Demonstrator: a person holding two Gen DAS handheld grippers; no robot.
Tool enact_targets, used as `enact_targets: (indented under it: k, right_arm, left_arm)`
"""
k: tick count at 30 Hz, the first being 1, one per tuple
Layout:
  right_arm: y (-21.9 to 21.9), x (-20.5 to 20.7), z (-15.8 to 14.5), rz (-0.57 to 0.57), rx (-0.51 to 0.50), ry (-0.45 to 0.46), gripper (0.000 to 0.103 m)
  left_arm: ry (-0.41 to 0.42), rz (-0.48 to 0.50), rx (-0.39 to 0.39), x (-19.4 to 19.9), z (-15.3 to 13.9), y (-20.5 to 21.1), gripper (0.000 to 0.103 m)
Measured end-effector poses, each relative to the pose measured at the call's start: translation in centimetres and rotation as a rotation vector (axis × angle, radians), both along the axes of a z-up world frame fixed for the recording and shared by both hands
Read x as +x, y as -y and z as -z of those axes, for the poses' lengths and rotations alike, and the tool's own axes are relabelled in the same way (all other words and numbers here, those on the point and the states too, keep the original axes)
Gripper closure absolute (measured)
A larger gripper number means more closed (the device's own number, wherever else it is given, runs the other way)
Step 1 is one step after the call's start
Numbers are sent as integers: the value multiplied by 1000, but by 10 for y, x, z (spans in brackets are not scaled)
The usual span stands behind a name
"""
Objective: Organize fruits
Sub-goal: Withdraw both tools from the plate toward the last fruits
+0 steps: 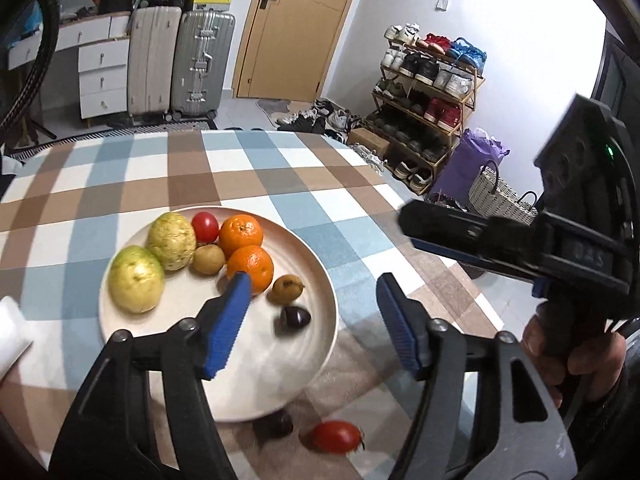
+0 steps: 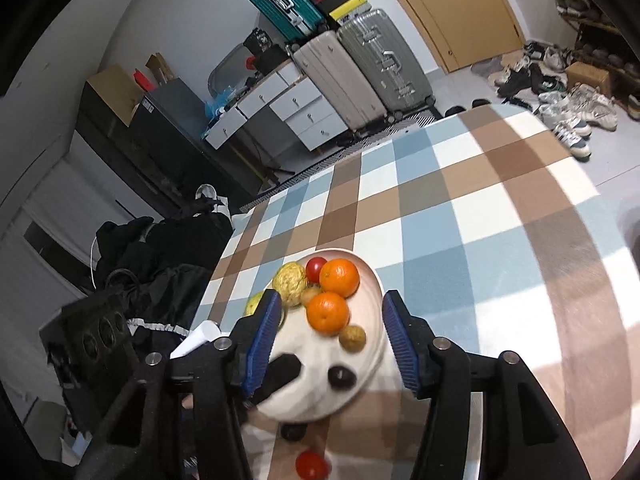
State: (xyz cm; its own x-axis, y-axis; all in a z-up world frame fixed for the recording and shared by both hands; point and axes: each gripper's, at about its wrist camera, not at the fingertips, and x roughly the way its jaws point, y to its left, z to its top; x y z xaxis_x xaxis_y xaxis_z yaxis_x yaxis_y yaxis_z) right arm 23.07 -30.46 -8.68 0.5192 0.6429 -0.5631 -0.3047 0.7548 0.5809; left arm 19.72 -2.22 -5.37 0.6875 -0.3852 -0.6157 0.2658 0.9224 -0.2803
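While both hand-held grippers, left point(image 1: 314, 312) and right point(image 2: 328, 330), gape empty, the fruit plate point(image 1: 312, 344) lies just below them

Both grippers, the left gripper point(image 1: 314, 322) and the right gripper point(image 2: 328, 338), have black angular frames, silver screws and ribbed blue finger pads point(image 1: 228, 326). A green light point(image 1: 609, 152) glows on the right one's black housing.

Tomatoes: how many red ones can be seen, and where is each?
2. One tomato lies on the plate, at its far edge beside an orange. The other tomato lies on the tablecloth, just off the plate's near rim. More may be hidden.
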Motion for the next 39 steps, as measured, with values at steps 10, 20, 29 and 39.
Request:
enact_targets:
  k: [10, 20, 29, 39]
  right_arm:
    - [14, -82, -22, 56, 2, 121, 25]
    - [-1, -145, -30, 51, -77, 247, 2]
    - [-4, -169, -3, 55, -92, 196, 1]
    - [-14, -160, 28, 69, -230, 161, 1]
  left_arm:
    - [46, -89, 63, -63, -18, -21, 19]
    - [53, -168, 123, -111, -25, -29, 1]
    - [-8, -257, 208, -134, -8, -38, 1]
    - [-80, -290, 210, -130, 23, -56, 1]
